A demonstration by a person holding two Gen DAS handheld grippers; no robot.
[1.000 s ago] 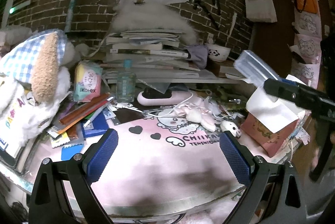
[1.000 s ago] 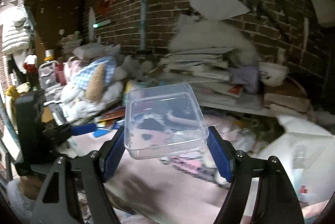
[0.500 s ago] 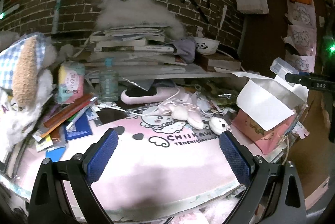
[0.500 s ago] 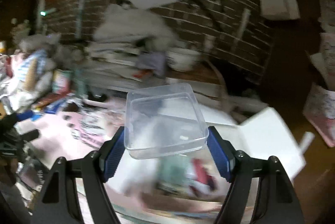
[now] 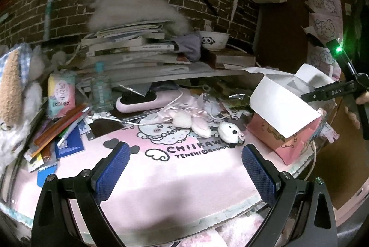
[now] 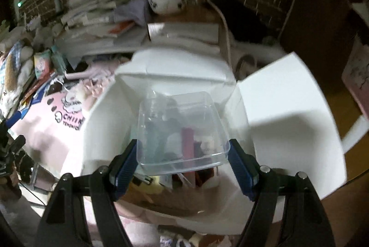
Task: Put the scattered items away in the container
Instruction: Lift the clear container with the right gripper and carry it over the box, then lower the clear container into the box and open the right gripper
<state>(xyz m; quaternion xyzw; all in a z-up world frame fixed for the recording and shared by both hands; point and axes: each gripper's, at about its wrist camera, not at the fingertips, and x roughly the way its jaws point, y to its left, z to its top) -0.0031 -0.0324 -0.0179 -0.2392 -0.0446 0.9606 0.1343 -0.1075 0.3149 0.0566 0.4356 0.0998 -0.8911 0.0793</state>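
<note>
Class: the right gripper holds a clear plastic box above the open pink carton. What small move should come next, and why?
Probably lower it a little, then release. The right gripper clamps the clear plastic box directly over the pink carton, whose white flaps are open and which already holds items. The left gripper is open and empty.

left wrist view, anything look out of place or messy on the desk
Yes. Pencils and pens lie fanned over loose cards at the pink mat's left edge, two small plush toys sprawl across its print, and the book stack behind leans unevenly.
</note>
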